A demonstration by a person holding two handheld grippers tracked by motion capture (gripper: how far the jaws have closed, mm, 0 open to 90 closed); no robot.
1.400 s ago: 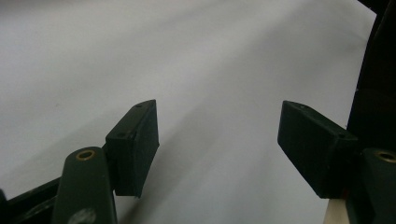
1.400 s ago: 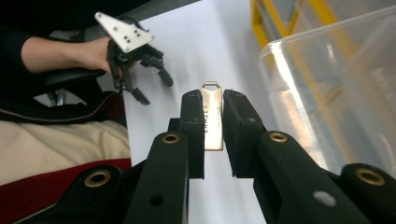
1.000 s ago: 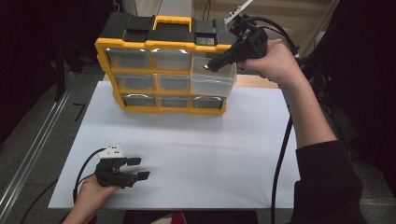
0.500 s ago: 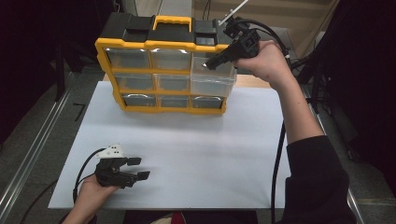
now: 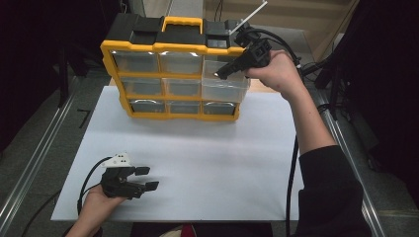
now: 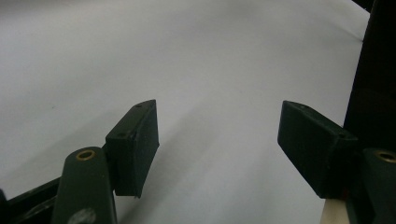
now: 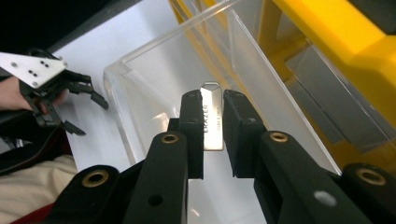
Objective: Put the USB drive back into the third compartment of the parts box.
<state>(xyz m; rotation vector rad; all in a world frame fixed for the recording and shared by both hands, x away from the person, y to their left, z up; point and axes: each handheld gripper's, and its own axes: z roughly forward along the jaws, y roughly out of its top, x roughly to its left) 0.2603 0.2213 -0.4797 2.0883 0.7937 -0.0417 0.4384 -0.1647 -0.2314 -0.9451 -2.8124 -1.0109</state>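
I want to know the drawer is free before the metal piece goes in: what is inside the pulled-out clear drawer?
The clear drawer looks bare inside; the right gripper holds a small metal piece above it. The jaws cover part of the drawer's floor.
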